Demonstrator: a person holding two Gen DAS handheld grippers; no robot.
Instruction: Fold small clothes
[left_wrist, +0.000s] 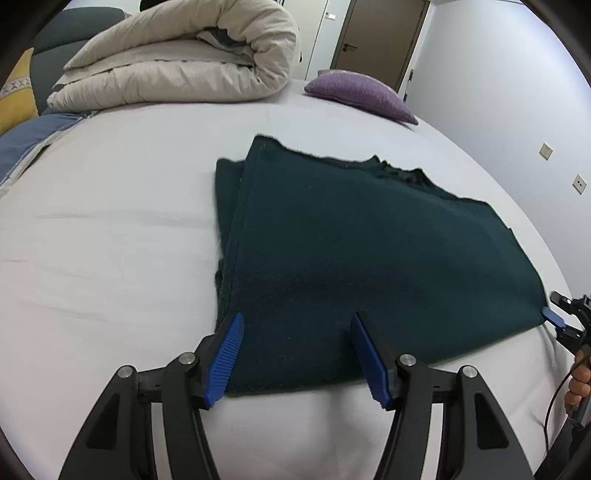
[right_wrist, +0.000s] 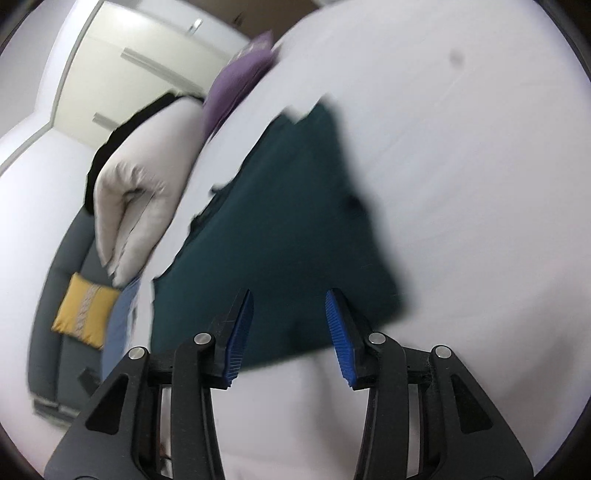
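A dark green knit garment (left_wrist: 351, 236) lies folded flat on the white bed sheet (left_wrist: 110, 240), with an under layer showing along its left side. My left gripper (left_wrist: 297, 325) is open over the garment's near edge and holds nothing. My right gripper (right_wrist: 289, 302) is open over the garment (right_wrist: 288, 221) at its near corner, also empty; that view is tilted and blurred. The right gripper's blue tip (left_wrist: 554, 317) shows at the garment's right corner in the left wrist view.
A rolled beige duvet (left_wrist: 184, 55) lies at the far side of the bed, with a purple cushion (left_wrist: 362, 94) to its right. A yellow cushion (right_wrist: 86, 312) sits on a grey sofa (right_wrist: 55, 295). A door (left_wrist: 380, 33) and a wall stand beyond.
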